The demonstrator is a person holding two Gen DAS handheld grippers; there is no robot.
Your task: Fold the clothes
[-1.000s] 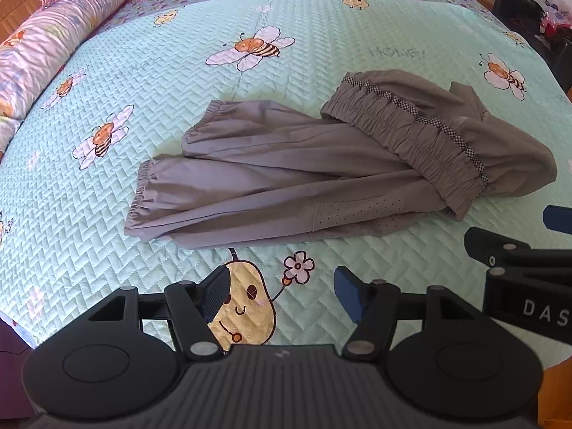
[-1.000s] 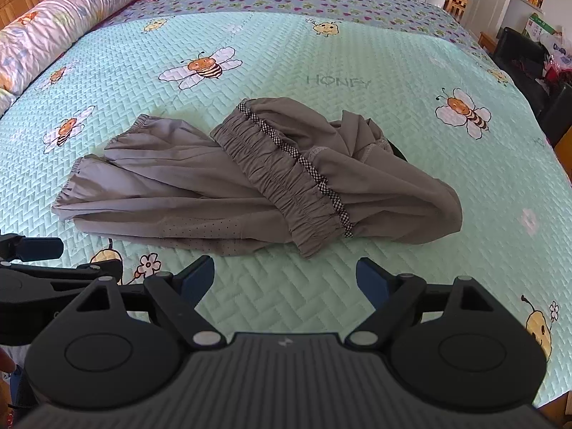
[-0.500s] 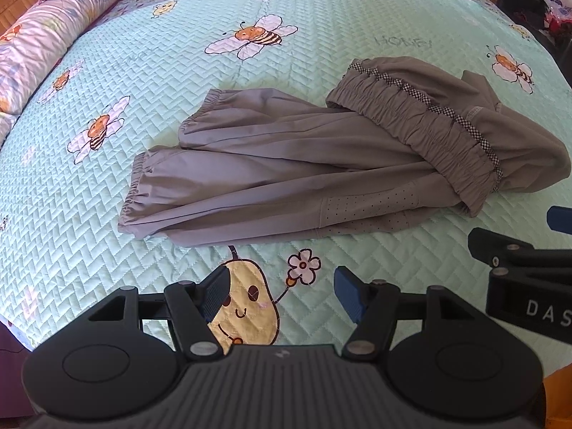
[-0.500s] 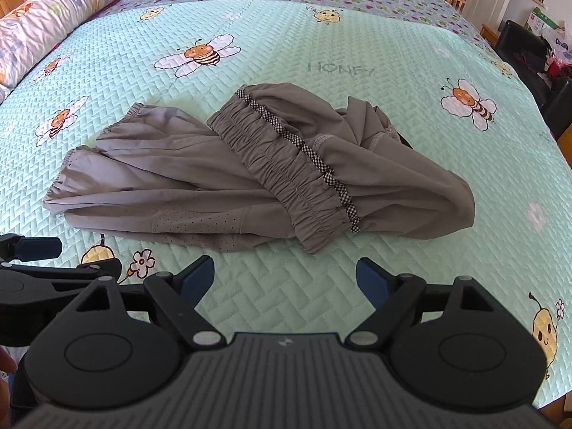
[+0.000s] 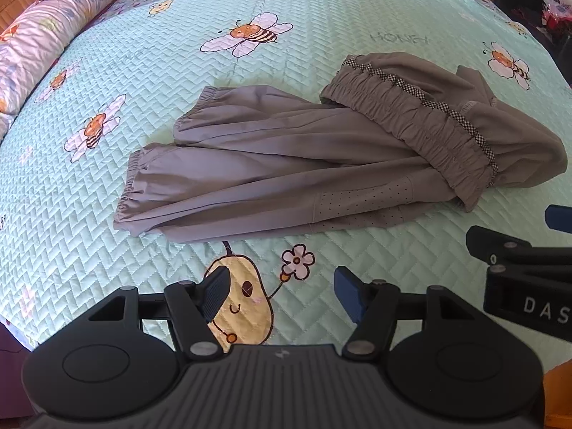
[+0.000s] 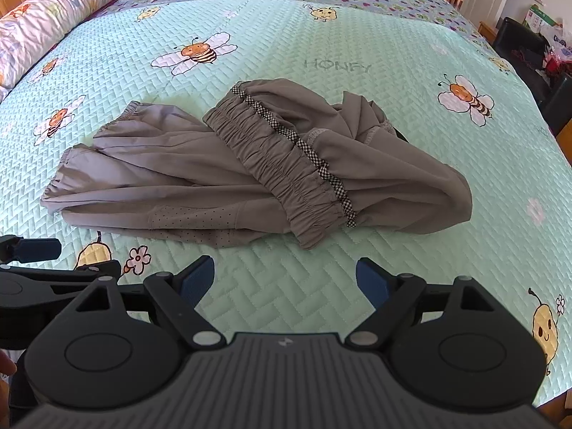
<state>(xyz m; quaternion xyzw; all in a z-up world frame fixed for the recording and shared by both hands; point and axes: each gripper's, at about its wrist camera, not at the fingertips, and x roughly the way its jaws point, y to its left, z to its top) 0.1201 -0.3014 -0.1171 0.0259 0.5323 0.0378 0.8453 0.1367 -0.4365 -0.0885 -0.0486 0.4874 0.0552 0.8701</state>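
Observation:
A pair of grey trousers lies rumpled on the mint bee-print bedspread. Its two cuffed legs point left, and the elastic waistband with a checked trim is folded back over the legs toward the right. My left gripper hovers open over the near edge of the bed, short of the trousers, with nothing between its fingers. My right gripper is open too, empty, just in front of the waistband end. Each gripper shows at the side of the other's view.
A rolled flowered quilt and a pink cloth lie along the bed's left side by a wooden headboard. Dark furniture and cluttered goods stand past the right edge. The bed's near edge is just below the grippers.
The view of the trousers shifts slightly between frames: lower after the first half second, then back up. Both grippers stay open; the trousers lie as before.

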